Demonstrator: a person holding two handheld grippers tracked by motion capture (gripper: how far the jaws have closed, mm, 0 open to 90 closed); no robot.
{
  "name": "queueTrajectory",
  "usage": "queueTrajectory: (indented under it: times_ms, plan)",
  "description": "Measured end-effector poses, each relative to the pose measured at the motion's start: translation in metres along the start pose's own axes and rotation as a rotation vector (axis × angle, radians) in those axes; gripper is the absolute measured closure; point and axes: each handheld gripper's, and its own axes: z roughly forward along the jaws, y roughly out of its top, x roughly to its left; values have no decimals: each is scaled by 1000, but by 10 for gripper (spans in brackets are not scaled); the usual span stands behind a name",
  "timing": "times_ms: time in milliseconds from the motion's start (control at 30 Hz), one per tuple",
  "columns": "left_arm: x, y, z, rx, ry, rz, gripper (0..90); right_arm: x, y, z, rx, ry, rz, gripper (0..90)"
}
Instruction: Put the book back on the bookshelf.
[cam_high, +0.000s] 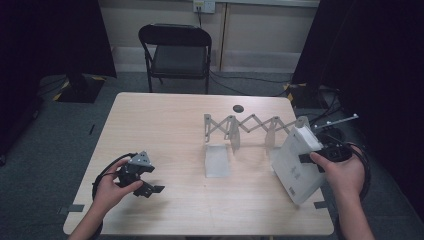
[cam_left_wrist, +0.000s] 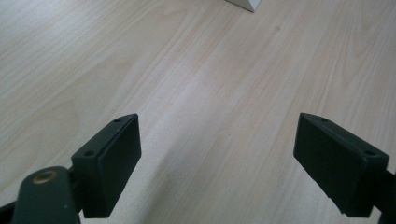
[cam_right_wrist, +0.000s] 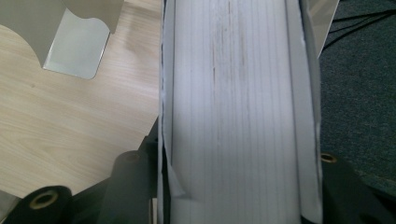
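A thick white book (cam_high: 297, 162) stands tilted at the table's right side, by the right end of a grey accordion-style book rack (cam_high: 250, 127). My right gripper (cam_high: 320, 156) is shut on the book (cam_right_wrist: 238, 107), its jaws pressing both covers with the page edges facing the camera. Low over the bare wood at the front left, my left gripper (cam_high: 147, 185) is open with nothing between its fingers (cam_left_wrist: 109, 165).
The rack's metal base plates (cam_high: 217, 160) lie flat on the light wooden table (cam_high: 165, 130). A dark round hole (cam_high: 238, 108) marks the far table edge. A black folding chair (cam_high: 176, 52) stands beyond. Cables lie on the grey carpet at right.
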Motion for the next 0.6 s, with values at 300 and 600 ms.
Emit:
queueTrajectory:
  times_ms: [300, 600]
  plan:
    - [0, -1, 1, -1, -4, -6, 148, 1, 5, 4, 10, -15, 0, 529]
    - [-1, 0, 0, -7, -13, -6, 148, 3, 11, 10, 7, -13, 8, 529]
